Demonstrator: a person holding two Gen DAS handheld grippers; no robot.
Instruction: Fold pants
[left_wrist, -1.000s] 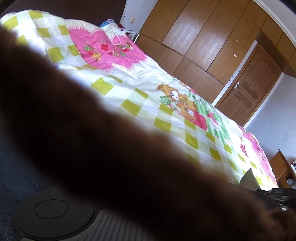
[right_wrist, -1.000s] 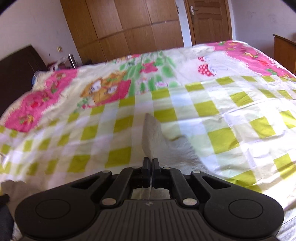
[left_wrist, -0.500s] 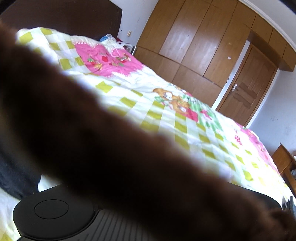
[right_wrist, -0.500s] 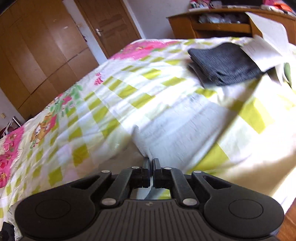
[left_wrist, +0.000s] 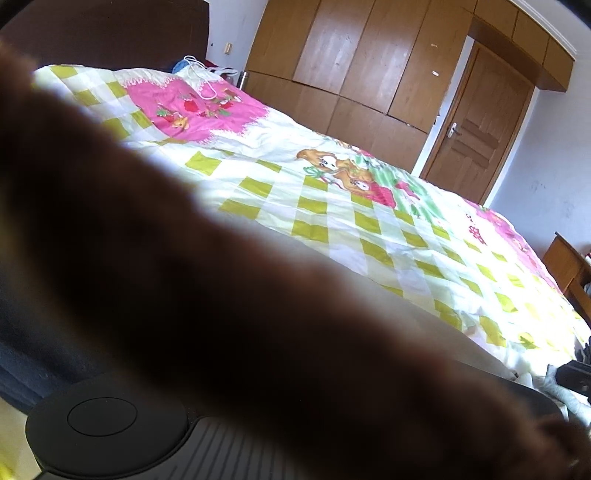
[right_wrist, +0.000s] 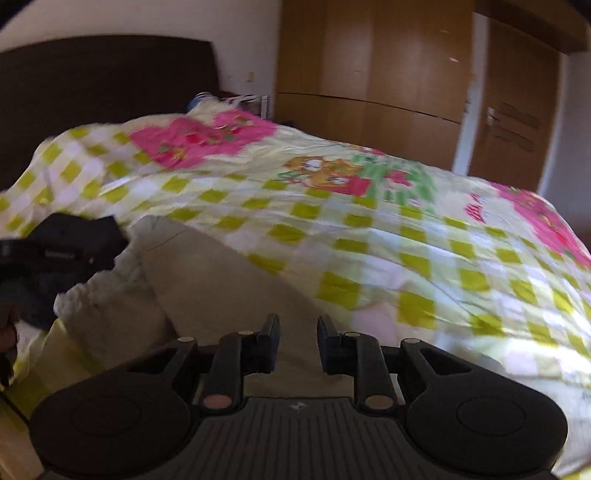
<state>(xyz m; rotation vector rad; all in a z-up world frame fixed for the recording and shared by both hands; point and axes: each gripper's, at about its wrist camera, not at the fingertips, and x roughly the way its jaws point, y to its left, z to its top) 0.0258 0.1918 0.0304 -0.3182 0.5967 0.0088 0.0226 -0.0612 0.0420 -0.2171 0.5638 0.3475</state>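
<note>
The pants (right_wrist: 207, 284) are pale beige with a white fleecy lining and lie in a long band on the checked quilt (right_wrist: 369, 236). My right gripper (right_wrist: 297, 343) is open just above the near end of the pants, with nothing between its fingers. The black body of the left gripper (right_wrist: 62, 251) shows at the left edge, against the fleecy end of the pants. In the left wrist view a blurred dark brown mass (left_wrist: 184, 295) close to the lens hides that gripper's fingers. A beige strip of the pants (left_wrist: 424, 325) shows beyond it.
The bed fills both views, with a dark headboard (right_wrist: 103, 85) at the back left. A wooden wardrobe (left_wrist: 351, 62) and a door (left_wrist: 480, 122) stand behind the bed. A wooden desk corner (left_wrist: 569, 266) sits at the right. White cords (left_wrist: 203, 77) lie near the pillow end.
My right gripper has opened and let go of the pale cloth. Its view has swung from the desk side back toward the headboard. The left view has shifted only slightly.
</note>
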